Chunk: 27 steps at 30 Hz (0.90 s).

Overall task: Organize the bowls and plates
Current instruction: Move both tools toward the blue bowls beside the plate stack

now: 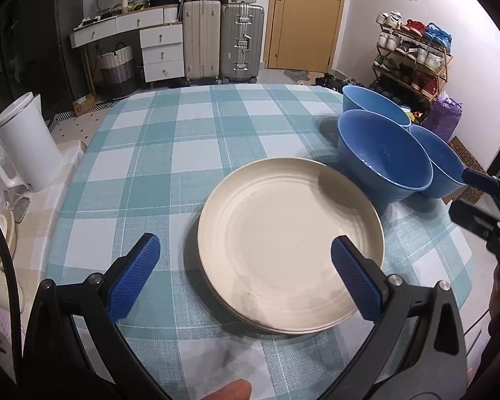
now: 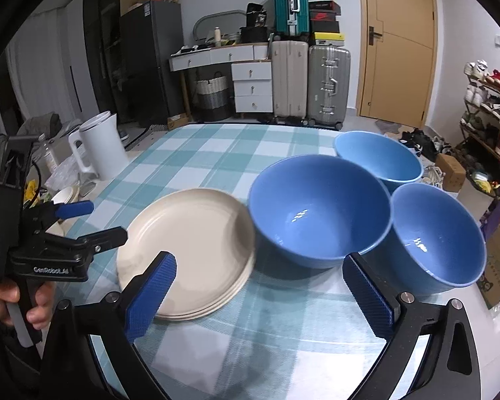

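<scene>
A stack of cream plates [image 1: 290, 246] [image 2: 186, 253] lies on the checked tablecloth. Three blue bowls stand to its right: a near-middle bowl [image 1: 383, 156] [image 2: 320, 210], a far bowl [image 1: 373, 105] [image 2: 378, 156] and a right bowl [image 1: 440, 163] [image 2: 436, 236]. My left gripper [image 1: 246, 276] is open and empty, its right finger over the plates' near side. It also shows in the right wrist view [image 2: 93, 221] at the left. My right gripper [image 2: 260, 296] is open and empty, just in front of the bowls. It also shows at the right edge of the left wrist view [image 1: 466, 193].
A white kettle [image 1: 26, 140] [image 2: 100, 145] stands at the table's left edge beside small clutter. The tablecloth [image 1: 170, 153] covers a round table. Suitcases, drawers, a door and a shoe rack [image 1: 413, 53] stand beyond the table.
</scene>
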Tool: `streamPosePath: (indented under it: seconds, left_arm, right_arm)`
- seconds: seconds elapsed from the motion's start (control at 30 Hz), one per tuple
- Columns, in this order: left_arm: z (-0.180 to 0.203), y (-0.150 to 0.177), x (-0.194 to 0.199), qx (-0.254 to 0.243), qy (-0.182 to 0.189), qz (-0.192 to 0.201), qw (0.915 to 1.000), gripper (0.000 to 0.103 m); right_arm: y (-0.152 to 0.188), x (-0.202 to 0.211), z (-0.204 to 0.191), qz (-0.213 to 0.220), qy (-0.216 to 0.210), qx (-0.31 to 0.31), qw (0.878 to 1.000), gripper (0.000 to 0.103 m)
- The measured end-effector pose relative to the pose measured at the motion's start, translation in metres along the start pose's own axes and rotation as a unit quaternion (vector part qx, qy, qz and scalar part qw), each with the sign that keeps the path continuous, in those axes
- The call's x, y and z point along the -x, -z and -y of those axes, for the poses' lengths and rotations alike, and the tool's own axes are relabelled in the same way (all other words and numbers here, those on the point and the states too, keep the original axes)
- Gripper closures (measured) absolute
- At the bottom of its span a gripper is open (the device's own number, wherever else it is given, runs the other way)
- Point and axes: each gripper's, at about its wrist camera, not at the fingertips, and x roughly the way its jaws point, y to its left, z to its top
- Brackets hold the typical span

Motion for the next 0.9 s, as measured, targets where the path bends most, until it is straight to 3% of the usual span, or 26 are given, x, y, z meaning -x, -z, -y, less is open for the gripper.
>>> streamPosePath:
  seconds: [0.3,0.9]
  left_arm:
    - [0.012,-0.014,-0.001,0.004,0.009,0.005,0.9999,0.001]
    - [0.061,-0.078,-0.015,-0.020,0.029,0.009,0.9993,0.001]
  right_arm:
    - [-0.010,0.010,0.031,0.015,0.015,-0.014,1.000,0.001]
    - [-0.043,0.027,0.101,0.034,0.042,-0.061,0.997,0.001]
